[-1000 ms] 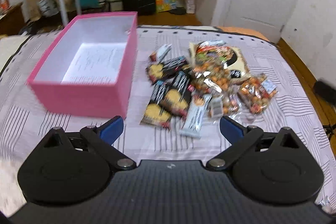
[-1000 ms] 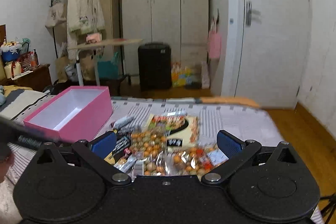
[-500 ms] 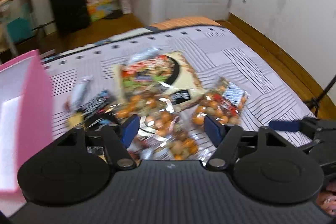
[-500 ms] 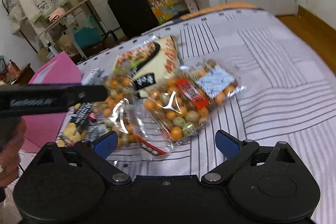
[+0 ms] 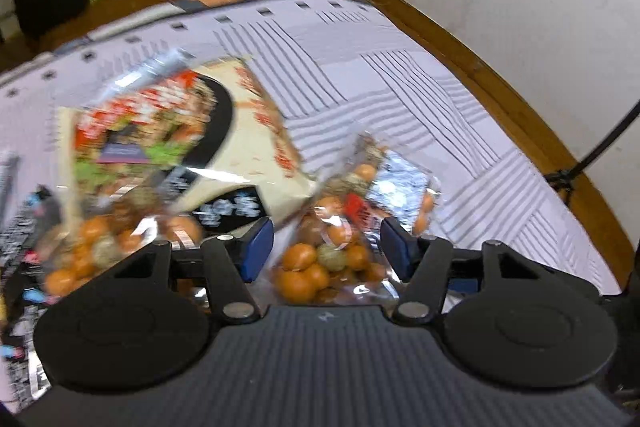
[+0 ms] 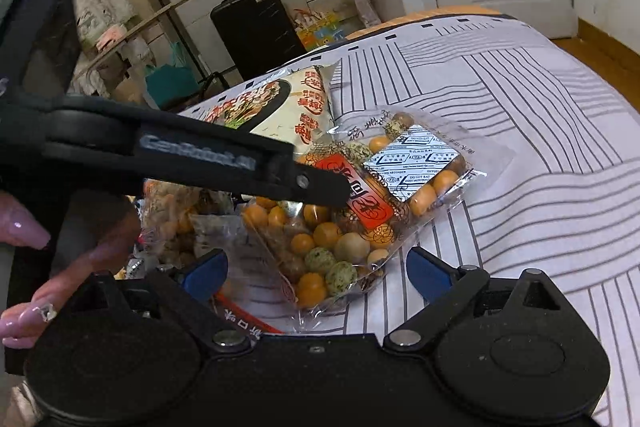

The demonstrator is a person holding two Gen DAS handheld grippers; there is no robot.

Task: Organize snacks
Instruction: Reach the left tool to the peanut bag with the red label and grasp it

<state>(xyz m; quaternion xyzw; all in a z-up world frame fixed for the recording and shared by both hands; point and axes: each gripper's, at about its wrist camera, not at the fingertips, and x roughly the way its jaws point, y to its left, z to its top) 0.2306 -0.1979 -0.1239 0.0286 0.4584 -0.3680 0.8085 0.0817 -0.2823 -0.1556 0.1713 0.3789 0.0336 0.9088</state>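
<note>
Both claws spread wide, left claw (image 5: 327,247) and right claw (image 6: 316,269), around nut bag (image 6: 352,211).

Clear nut bag (image 6: 352,211) flat on bedsheet (image 6: 520,131)

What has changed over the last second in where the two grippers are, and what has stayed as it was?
Both grippers swung from a wide view of the bed down to the clear bag of coated nuts. The left gripper now straddles it, jaws narrower but not closed; the right gripper came in beside it, jaws wide. Nothing has been gripped. The snacks and the big noodle packet lie where they were.
</note>
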